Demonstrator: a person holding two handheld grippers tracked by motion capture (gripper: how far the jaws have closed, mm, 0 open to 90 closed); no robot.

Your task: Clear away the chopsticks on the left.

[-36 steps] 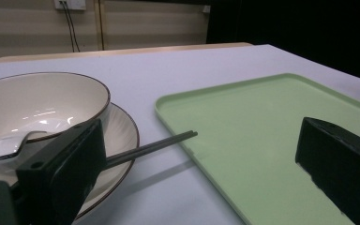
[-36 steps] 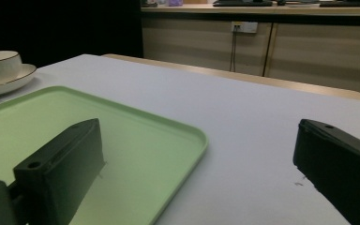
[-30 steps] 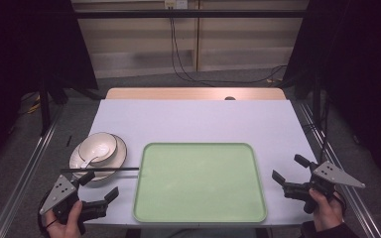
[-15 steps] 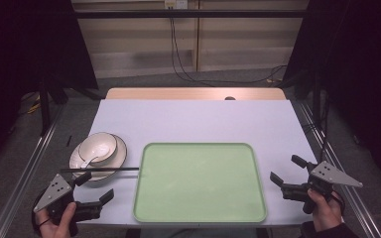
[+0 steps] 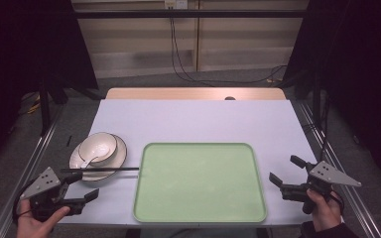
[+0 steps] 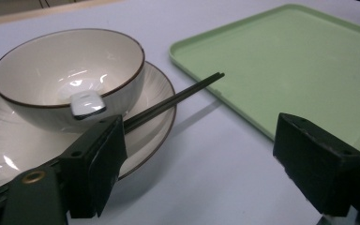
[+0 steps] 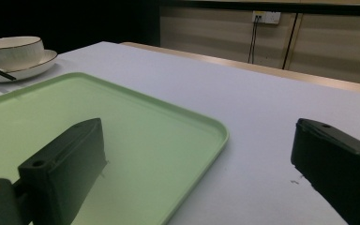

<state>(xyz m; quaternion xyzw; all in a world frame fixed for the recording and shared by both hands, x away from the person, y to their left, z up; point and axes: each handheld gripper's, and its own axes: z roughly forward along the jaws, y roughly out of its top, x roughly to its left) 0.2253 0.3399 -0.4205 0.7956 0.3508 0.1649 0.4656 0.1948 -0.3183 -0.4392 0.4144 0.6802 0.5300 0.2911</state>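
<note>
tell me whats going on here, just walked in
A person sits at a white table holding a pair of tongs in each hand, both open and holding nothing. The left tongs sit near a bowl on a plate, with chopsticks lying across the plate's rim and a spoon in the bowl. The right tongs wait beside an empty green tray.

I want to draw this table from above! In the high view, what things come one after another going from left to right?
Left gripper → round cream plate holding a cream bowl → big empty light-green tray → right gripper.
</note>
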